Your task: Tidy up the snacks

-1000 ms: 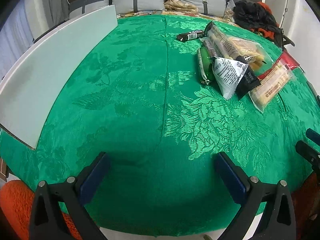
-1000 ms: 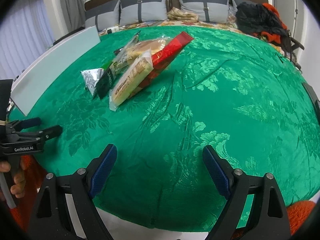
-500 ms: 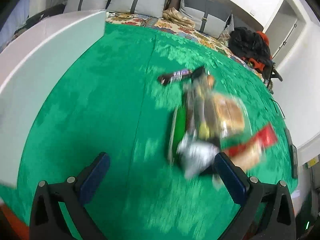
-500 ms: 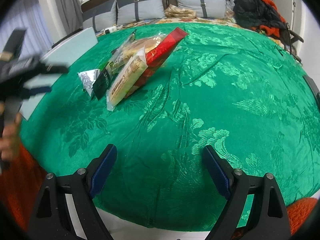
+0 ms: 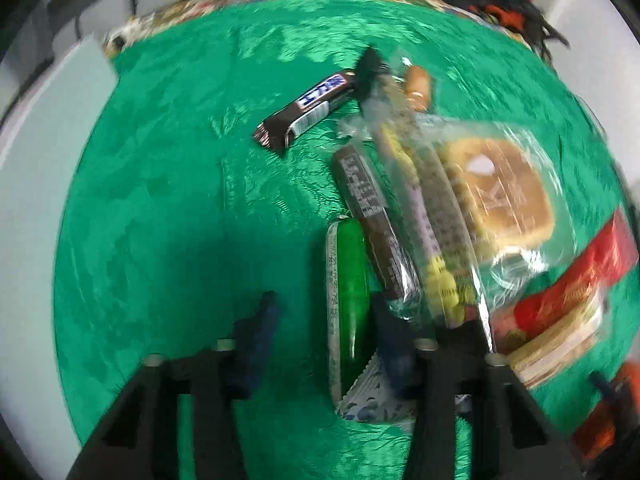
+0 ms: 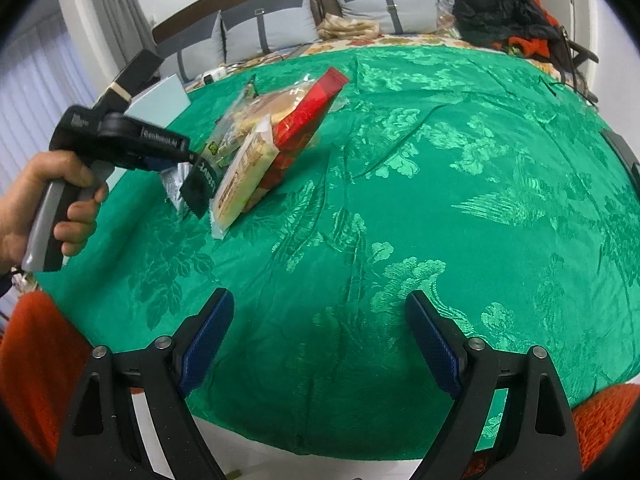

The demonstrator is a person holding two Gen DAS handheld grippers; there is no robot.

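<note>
A pile of snack packs lies on the green tablecloth (image 5: 160,184). In the left wrist view my left gripper (image 5: 328,340) is partly closed with its fingers either side of a green tube pack (image 5: 347,288), above a white triangular pack (image 5: 376,396). Beside it lie a brown bar (image 5: 372,224), a clear bun pack (image 5: 496,196), a red pack (image 5: 576,280) and a separate chocolate bar (image 5: 308,108). In the right wrist view the left gripper (image 6: 120,144) reaches into the pile (image 6: 272,132). My right gripper (image 6: 320,344) is open and empty near the table's front edge.
A pale board (image 5: 36,184) lies along the table's left side. Grey cushions (image 6: 272,28) and dark clothes (image 6: 504,12) lie beyond the far edge. Orange seat fabric (image 6: 36,360) sits below the front edge.
My left gripper has moved forward and down into the snack pile and its fingers have narrowed around the green tube pack. My right gripper has stayed in place.
</note>
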